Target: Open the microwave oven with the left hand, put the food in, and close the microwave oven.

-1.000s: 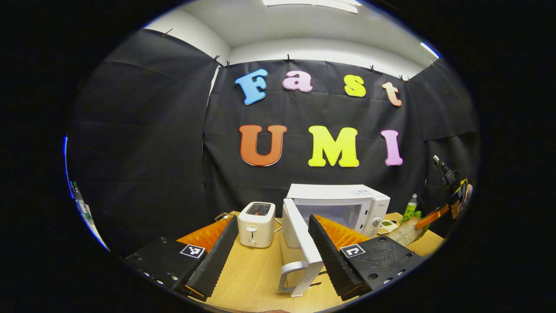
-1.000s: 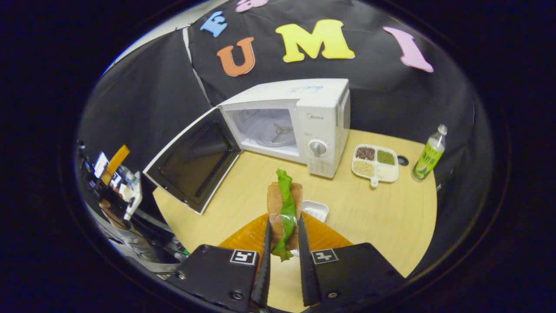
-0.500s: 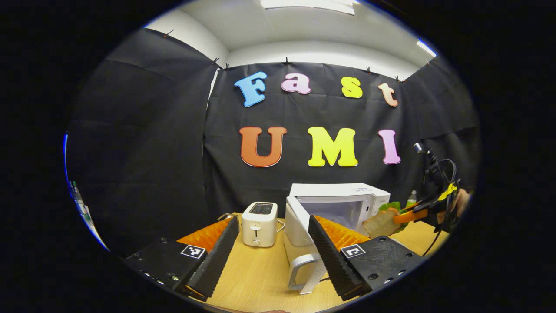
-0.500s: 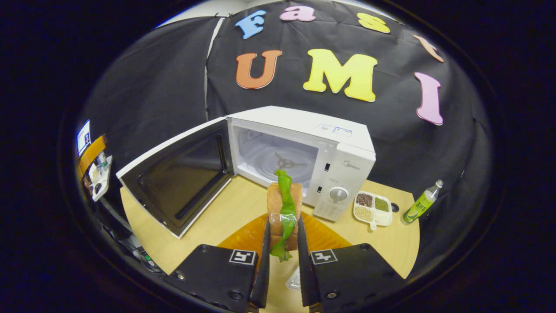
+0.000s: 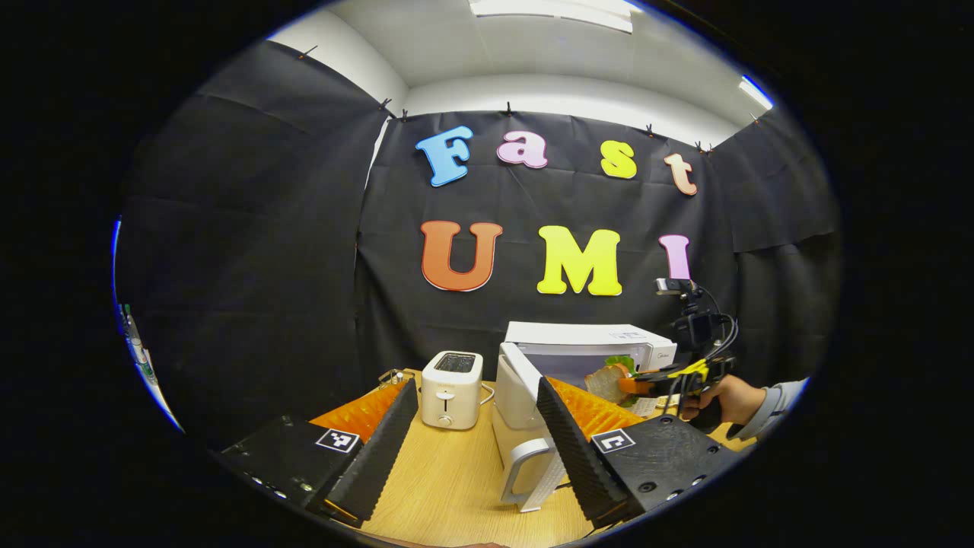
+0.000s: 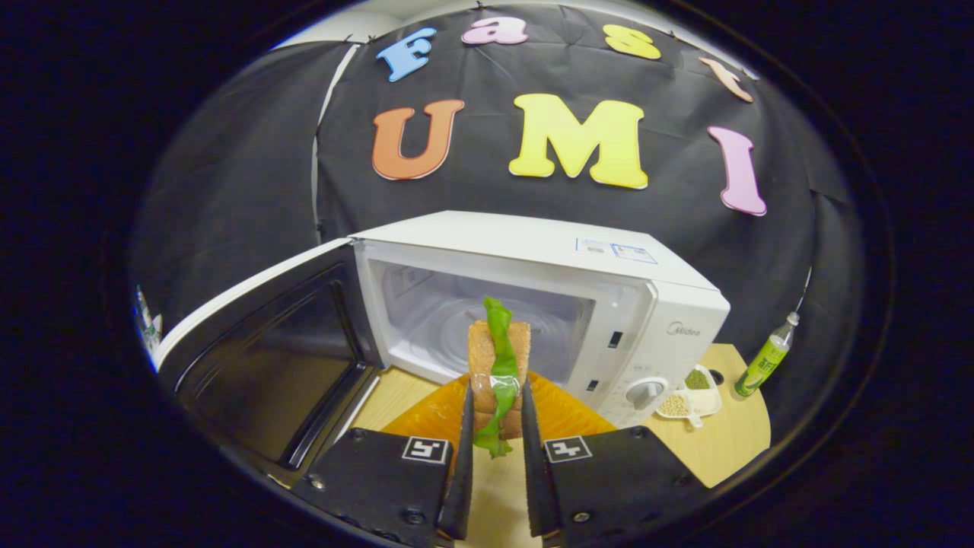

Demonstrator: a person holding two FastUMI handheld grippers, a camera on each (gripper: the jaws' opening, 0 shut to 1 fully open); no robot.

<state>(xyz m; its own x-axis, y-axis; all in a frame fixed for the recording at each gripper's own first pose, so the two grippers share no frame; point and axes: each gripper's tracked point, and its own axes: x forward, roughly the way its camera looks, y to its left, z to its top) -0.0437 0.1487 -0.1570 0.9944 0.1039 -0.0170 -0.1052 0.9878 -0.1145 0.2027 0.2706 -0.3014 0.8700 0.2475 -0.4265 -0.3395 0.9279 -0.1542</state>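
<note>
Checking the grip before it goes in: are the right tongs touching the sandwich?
Touching. In the right gripper view both fingers of the right tongs press against the sandwich's bread sides, with no gap.

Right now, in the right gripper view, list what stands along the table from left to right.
Open microwave door → sandwich held in the right gripper → microwave control knob → divided dish of beans → green bottle.

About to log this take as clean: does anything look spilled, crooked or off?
Nothing stands out. The microwave door is open, the sandwich sits upright in the right gripper, and the dish and bottle stand tidy.
</note>
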